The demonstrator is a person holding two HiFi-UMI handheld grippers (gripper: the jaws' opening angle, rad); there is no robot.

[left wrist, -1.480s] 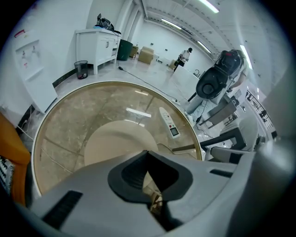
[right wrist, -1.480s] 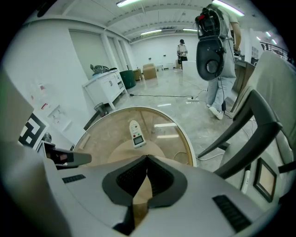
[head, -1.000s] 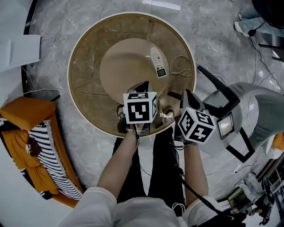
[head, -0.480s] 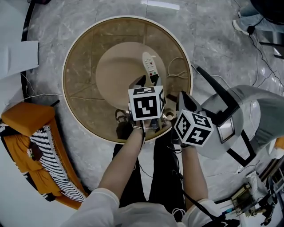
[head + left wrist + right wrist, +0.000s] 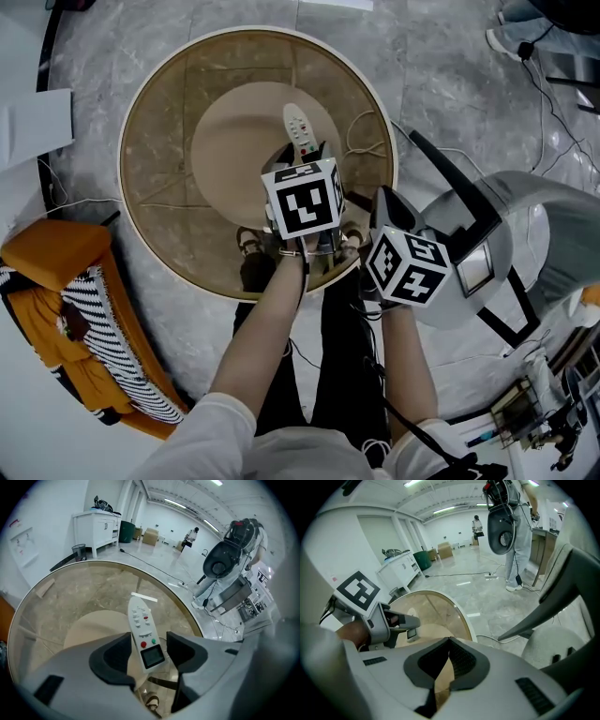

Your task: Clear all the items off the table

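Note:
A white remote control (image 5: pixel 297 125) with coloured buttons and a small screen lies on the round glass table (image 5: pixel 150 84). My left gripper (image 5: pixel 307 161) hangs over its near end. In the left gripper view the remote (image 5: pixel 143 630) lies between the jaws of the left gripper (image 5: pixel 149 644). They have just been opening and stand open, and no pad presses on it. My right gripper (image 5: pixel 382 208) hovers at the table's near right edge. In the right gripper view the right gripper (image 5: pixel 449 640) is shut, tips together, with nothing in it.
A tan round base shows through the glass table (image 5: pixel 183 606). A white cable (image 5: pixel 364 141) loops to the right of the remote. A grey chair (image 5: pixel 525 234) stands at the right, and an orange cushion with striped cloth (image 5: pixel 56 253) at the left. The person's shoes (image 5: pixel 248 246) show under the near rim.
My left gripper has moved forward over the table to the remote and its jaws have opened; the remote now lies between them. The right gripper has barely moved.

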